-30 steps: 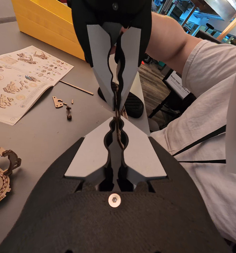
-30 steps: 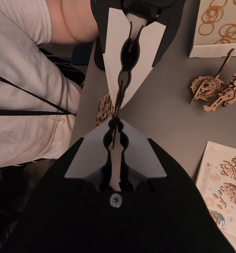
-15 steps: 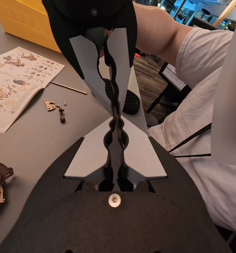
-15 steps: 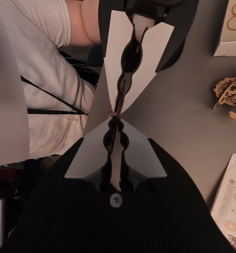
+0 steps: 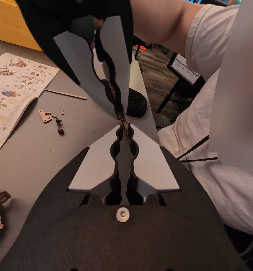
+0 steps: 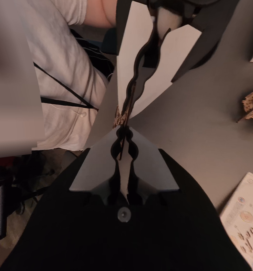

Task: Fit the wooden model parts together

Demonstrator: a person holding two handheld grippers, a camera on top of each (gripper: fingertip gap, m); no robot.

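Pinching one thin, flat, laser-cut brown wooden sheet (image 5: 124,124) edge-on from both ends, above the grey worktop (image 5: 35,154).

The left gripper (image 5: 125,129) is clamped on the sheet's near end; the right gripper (image 5: 120,115), tip to tip with it, is clenched on the far end, the sheet's long axis running straight from one to the other. In the right wrist view the right gripper (image 6: 123,129) meets the left gripper (image 6: 125,112) the same way. Neither is nearer; I judge any fitting or snapping will turn on twisting about that shared line. Beyond the sheet on the worktop lie small loose tan wooden pieces (image 5: 46,116), a thin wooden stick (image 5: 65,93) and an open printed instruction booklet (image 5: 13,90).
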